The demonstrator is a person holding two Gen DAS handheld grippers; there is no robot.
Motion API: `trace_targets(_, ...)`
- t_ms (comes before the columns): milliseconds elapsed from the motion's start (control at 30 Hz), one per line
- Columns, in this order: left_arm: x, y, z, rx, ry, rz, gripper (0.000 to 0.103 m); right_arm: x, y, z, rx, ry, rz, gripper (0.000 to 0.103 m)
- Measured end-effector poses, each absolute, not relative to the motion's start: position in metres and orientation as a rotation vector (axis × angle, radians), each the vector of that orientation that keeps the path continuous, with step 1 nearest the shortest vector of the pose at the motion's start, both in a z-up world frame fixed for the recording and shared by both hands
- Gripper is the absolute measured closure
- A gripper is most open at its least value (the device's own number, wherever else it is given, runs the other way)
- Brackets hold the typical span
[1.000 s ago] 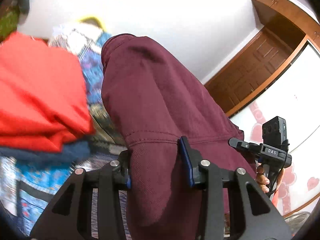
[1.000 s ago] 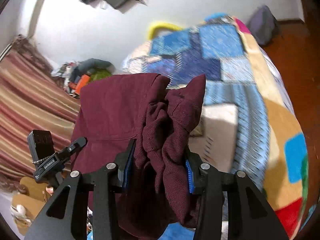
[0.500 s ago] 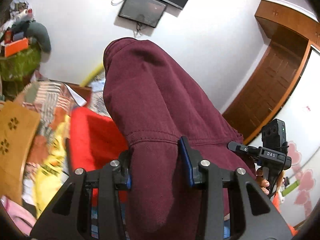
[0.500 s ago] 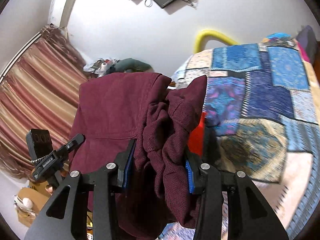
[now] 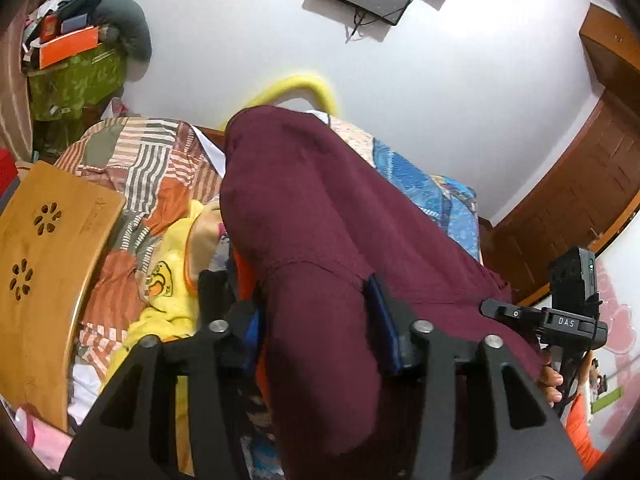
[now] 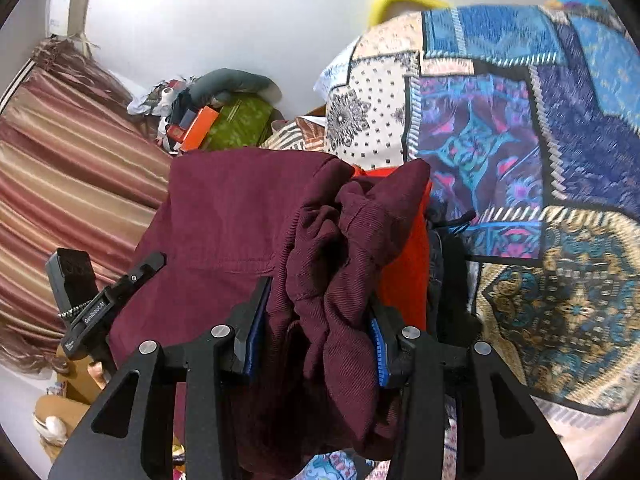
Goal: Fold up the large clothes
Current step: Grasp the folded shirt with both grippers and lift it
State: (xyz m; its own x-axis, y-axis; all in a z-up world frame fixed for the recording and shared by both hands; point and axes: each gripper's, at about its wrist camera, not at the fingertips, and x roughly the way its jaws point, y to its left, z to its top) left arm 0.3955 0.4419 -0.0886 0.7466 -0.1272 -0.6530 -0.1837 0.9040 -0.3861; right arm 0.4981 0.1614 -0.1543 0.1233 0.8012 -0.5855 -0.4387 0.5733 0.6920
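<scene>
Left gripper (image 5: 316, 328) jaws just wider.

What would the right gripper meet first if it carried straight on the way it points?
Beyond the maroon garment it already clamps, the right gripper would probably reach the folded red cloth just ahead, then the patchwork bedspread. Depth is unclear.

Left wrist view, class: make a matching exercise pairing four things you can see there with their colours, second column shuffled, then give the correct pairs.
Things:
1. Garment of heavy cloth held in the left claw
2. Curved tube behind the bed
3. Flat board with flower-shaped cut-outs
4. Patterned storage bin by the wall

Colours:
A. yellow
B. green
C. maroon
D. light brown wood

Pairs: 1-C, 2-A, 3-D, 4-B
</scene>
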Motion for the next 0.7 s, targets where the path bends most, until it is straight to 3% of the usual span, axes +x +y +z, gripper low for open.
trace_targets(167, 0.393, 0.445, -0.088, -0.451, 0.728, 0.032, 0.048, 0.497, 0.161, -0.146, 0.364, 1.091, 0.922, 0.053)
trace_targets(233, 0.389, 0.438, -0.081, -0.433, 0.736, 0.066, 0.039, 0.493, 0.157, -0.142, 0.352, 1.094, 0.889, 0.049)
trace_targets(467, 0.357, 0.411, -0.058, -0.314, 0.724, 0.187, 0.036, 0.469, 0.144, -0.118, 0.218, 1.048, 0.809, 0.048)
trace_targets(700, 0.302, 0.374, -0.016, -0.224, 0.642, 0.228, 0.036, 0.411, 0.115, -0.055, 0.127, 0.835, 0.798, 0.048)
